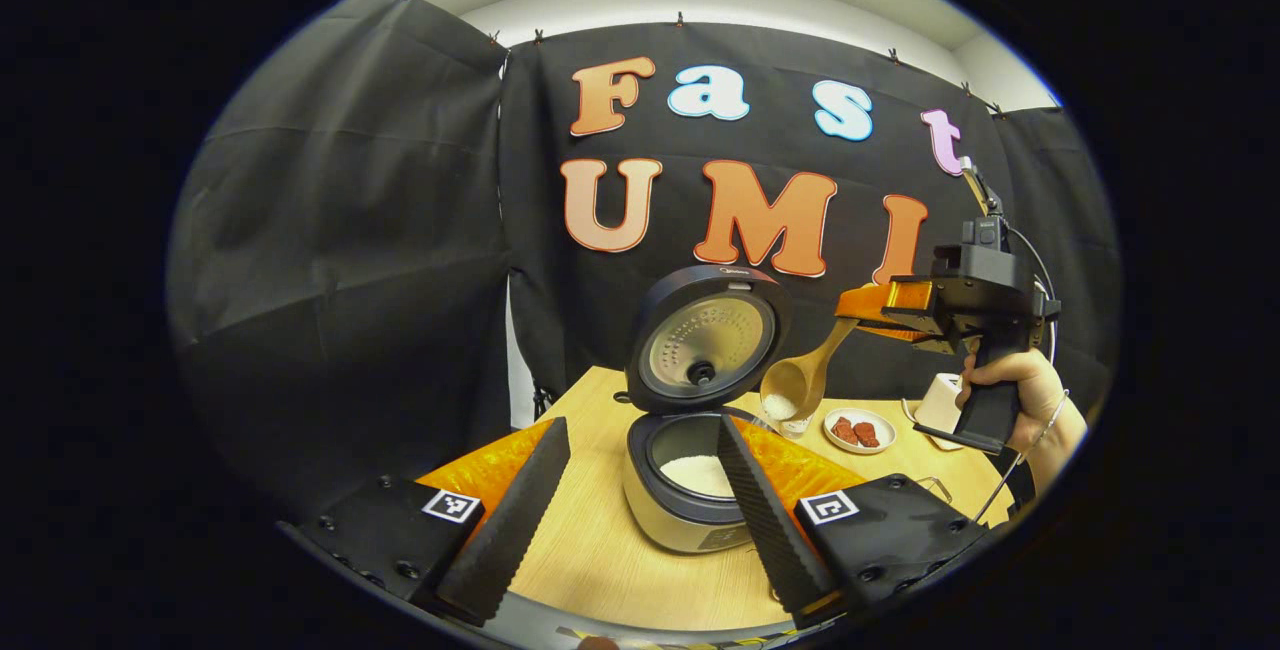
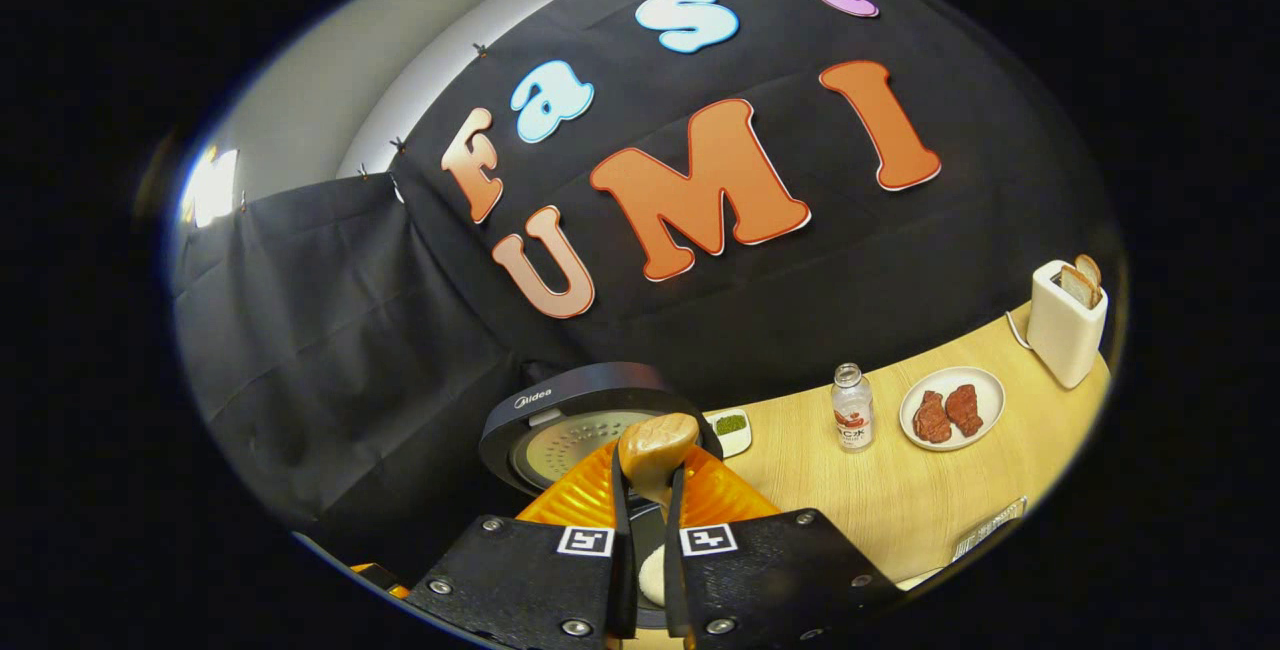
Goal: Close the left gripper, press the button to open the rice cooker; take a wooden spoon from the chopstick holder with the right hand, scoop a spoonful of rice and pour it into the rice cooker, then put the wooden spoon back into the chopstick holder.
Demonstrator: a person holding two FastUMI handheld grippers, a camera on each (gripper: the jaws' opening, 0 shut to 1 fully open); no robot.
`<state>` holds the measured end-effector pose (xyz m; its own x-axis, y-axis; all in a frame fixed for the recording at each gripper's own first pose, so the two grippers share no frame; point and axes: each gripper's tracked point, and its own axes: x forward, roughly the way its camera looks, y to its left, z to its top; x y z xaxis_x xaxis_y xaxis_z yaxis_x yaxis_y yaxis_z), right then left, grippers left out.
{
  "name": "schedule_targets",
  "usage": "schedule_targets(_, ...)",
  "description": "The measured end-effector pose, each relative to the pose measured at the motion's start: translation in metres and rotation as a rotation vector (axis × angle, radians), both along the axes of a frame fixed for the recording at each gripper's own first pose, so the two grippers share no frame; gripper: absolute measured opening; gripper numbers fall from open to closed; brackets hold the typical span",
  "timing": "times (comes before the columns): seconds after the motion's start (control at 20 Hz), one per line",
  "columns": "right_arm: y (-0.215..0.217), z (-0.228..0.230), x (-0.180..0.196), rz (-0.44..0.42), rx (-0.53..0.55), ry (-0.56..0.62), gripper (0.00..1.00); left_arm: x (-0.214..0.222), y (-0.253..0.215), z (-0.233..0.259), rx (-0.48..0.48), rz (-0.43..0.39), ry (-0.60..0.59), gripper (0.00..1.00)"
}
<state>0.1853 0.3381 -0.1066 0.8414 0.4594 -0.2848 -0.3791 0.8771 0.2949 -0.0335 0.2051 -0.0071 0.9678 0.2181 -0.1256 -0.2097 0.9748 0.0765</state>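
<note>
From the left gripper view, bare table [image 1: 600, 560] lies between my spread fingers, lower centre. The rice cooker [image 1: 690, 500] stands ahead with its raised lid [image 1: 705, 335] blocking behind. At centre right, the wooden spoon [image 1: 800, 380] hangs above the pot's right rim.
</note>
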Motion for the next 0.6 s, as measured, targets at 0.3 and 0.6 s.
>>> schedule_targets(0.3,0.016,0.003,-0.005,0.076,-0.141,-0.094,0.1,0.004,0.009,-0.002,-0.003,0.009,0.007,1.0)
schedule_targets(0.6,0.028,0.001,-0.012,0.15,-0.233,-0.149,0.1,0.006,0.016,-0.004,-0.002,0.019,0.008,1.0)
